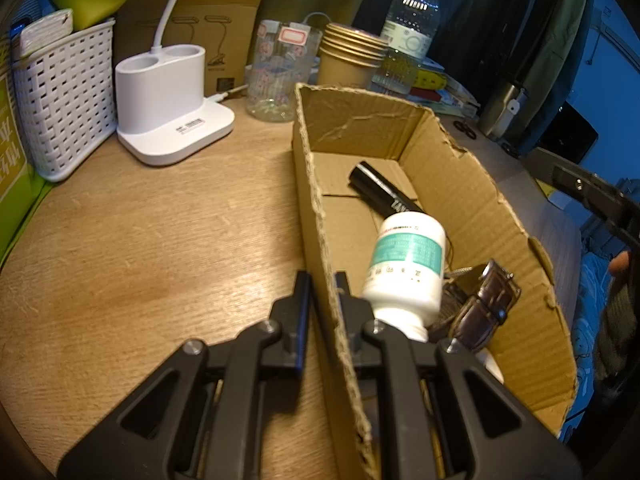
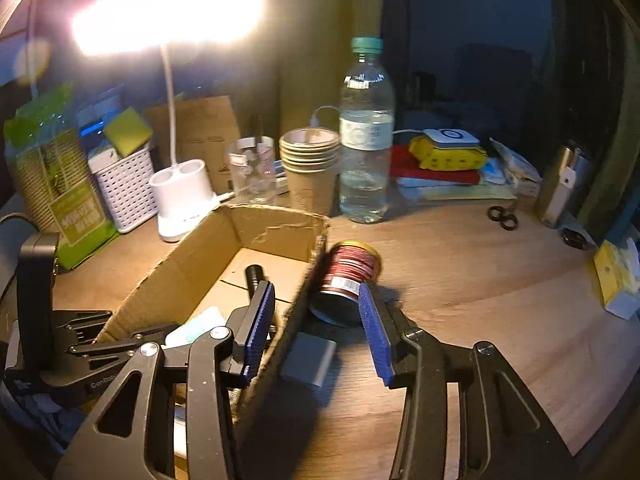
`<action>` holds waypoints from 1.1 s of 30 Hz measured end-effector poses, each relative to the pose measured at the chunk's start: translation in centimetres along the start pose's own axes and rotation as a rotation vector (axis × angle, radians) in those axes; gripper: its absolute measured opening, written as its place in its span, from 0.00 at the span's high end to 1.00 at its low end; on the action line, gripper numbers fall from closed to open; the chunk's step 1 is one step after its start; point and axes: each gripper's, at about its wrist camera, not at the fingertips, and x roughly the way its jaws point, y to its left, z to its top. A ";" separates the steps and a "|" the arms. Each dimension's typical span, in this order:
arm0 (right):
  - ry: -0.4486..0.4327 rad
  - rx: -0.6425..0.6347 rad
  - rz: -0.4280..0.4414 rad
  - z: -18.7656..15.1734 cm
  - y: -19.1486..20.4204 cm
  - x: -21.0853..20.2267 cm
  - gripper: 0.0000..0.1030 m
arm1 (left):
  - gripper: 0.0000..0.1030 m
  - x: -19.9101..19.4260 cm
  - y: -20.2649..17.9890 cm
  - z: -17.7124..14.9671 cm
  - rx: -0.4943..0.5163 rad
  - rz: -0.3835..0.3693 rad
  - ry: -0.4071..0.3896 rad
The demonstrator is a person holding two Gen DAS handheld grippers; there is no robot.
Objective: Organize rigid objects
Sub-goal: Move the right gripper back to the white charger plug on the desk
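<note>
The open brown cardboard box (image 1: 460, 168) with torn edges sits on the wooden desk (image 1: 140, 248) and serves as the landmark here. The left gripper (image 1: 322, 280) is clamped on the box's left wall, one finger outside and one inside, jaws pressed close together on the cardboard. Inside the box, near that gripper, a white plastic pill bottle with a teal label (image 1: 408, 264) lies tilted, cap end toward the camera. Behind it, deeper in the box, lies a black cylindrical tube with white lettering (image 1: 380, 190); just right of the bottle sits a shiny brown-and-metal object (image 1: 484, 304) whose kind I cannot tell.

The right gripper (image 2: 318, 300) straddles the box's right wall with its blue-padded jaws apart, pressing on nothing. Just outside that wall, a round tin with a red patterned side and gold rim (image 2: 354, 268) lies on its side on the desk, and nearer the camera a flat grey rectangular block (image 2: 310, 358) rests beside the box
</note>
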 end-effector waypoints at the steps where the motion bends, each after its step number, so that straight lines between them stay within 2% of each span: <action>1: 0.000 0.004 -0.004 -0.1 -0.2 0.0 0.55 | 0.88 0.0 0.0 0.0 0.000 0.000 0.000; 17: 0.032 0.068 -0.063 -1.9 -3.8 0.6 0.55 | 0.88 -0.4 0.6 -0.1 -0.024 -0.004 -0.019; 33: 0.146 0.041 0.040 -4.7 -2.0 4.5 0.54 | 0.88 -1.5 1.5 -0.4 -0.063 0.015 -0.067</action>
